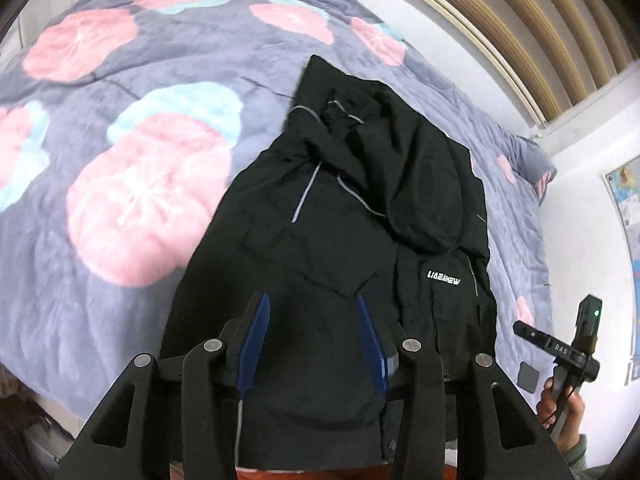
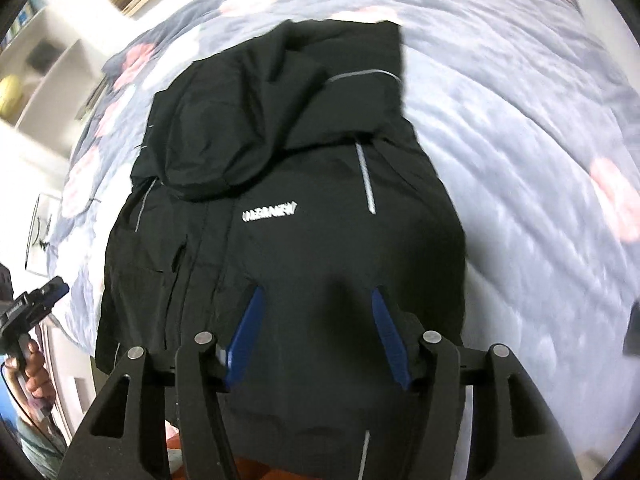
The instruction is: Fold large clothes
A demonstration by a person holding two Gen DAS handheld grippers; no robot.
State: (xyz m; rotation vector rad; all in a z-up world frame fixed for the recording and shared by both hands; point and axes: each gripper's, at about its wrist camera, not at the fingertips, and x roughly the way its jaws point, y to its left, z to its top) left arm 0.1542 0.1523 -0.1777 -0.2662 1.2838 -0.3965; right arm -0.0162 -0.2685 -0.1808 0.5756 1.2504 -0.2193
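Black jacket [image 1: 360, 240] lies part-folded near the bed's [image 1: 120, 300] front edge, hem overhanging, both the left tool [image 1: 312, 300] and right tool [image 2: 316, 292] released above it: the slick cloth may slide off or unfold.

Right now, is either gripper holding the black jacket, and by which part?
Nothing is held. The left gripper and right gripper both hang open above the black hooded jacket, which lies on the flowered grey bedspread.

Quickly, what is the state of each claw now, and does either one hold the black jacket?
Left claw: open, holding nothing; the black jacket lies beyond it on the bed.
Right claw: open, holding nothing.
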